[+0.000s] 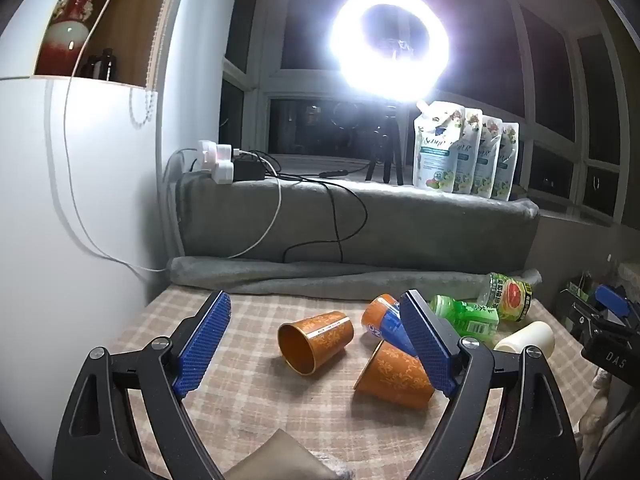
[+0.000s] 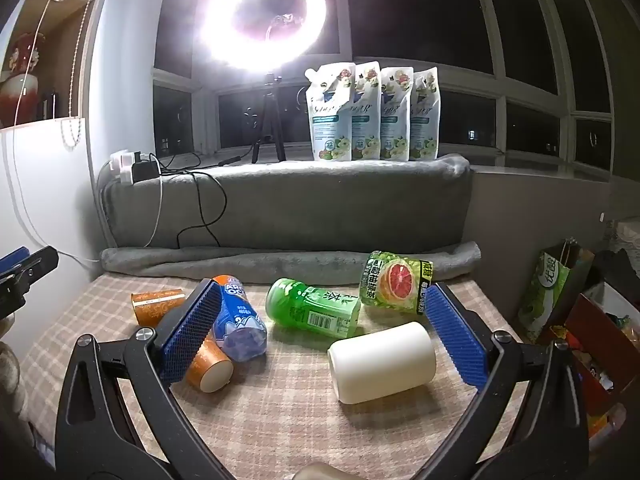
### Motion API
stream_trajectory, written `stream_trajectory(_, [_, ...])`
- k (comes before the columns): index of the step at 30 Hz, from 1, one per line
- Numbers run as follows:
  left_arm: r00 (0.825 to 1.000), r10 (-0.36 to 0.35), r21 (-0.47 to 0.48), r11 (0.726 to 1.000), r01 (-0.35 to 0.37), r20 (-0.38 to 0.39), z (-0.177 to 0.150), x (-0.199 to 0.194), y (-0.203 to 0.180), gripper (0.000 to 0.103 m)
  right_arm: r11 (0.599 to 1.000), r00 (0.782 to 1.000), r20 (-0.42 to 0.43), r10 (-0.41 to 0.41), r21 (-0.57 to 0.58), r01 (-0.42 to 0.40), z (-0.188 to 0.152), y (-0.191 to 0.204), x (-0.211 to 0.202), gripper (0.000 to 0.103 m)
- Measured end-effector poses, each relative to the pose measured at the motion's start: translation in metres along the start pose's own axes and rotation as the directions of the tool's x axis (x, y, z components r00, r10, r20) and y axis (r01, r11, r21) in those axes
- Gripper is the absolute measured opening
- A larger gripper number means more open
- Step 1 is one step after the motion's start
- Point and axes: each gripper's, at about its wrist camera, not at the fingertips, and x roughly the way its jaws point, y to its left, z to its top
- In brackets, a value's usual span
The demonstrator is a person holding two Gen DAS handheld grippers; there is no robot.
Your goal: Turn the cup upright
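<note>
Cups lie tipped over on the checked tablecloth [image 1: 248, 408]: in the left wrist view one orange patterned cup [image 1: 316, 342] rests on its side with its open mouth toward the camera, and a second orange patterned cup [image 1: 394, 376] lies just to its right, partly behind a blue pad. A white cup [image 2: 382, 362] lies on its side too, nearest the right gripper [image 2: 320, 330], framed between that gripper's spread blue pads and touched by neither. The left gripper [image 1: 316, 336] likewise stands wide open above the cloth, holding nothing, with the first orange cup seen between its pads. Beside the second orange cup lies a blue and orange bottle [image 2: 240, 326], resting against it. Further right a green tea bottle [image 2: 314, 308] lies on its side, and behind that a clear bottle with a grapefruit label [image 2: 394, 282], near the back edge of the cloth. A grey blanket [image 2: 288, 204] covers the ledge behind, rolled at its foot. On the ledge stand four refill pouches [image 2: 372, 112] in a row, a lit ring light [image 2: 264, 16] on a tripod, and plugs with cables at the left end. At far right sits a green paper bag [image 2: 548, 288].
</note>
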Motion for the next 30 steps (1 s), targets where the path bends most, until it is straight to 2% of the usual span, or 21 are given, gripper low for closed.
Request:
stream_trajectory(15, [1.000, -0.002, 0.000, 1.000, 0.002, -0.003, 0.001, -0.002, 0.001, 0.086, 1.000, 1.000, 0.003, 0.012, 0.002, -0.012, 0.003, -0.013, -0.004, 0.103])
stream_trajectory(17, [1.000, -0.001, 0.000, 1.000, 0.001, -0.003, 0.001, -0.002, 0.001, 0.086, 1.000, 1.000, 0.005, -0.008, 0.002, 0.008, 0.003, -0.004, -0.001, 0.103])
stream_trajectory(30, [1.000, 0.001, -0.007, 1.000, -0.001, -0.011, -0.002, 0.001, 0.005, 0.086, 1.000, 1.000, 0.011, -0.013, 0.001, 0.013, 0.004, -0.004, 0.000, 0.103])
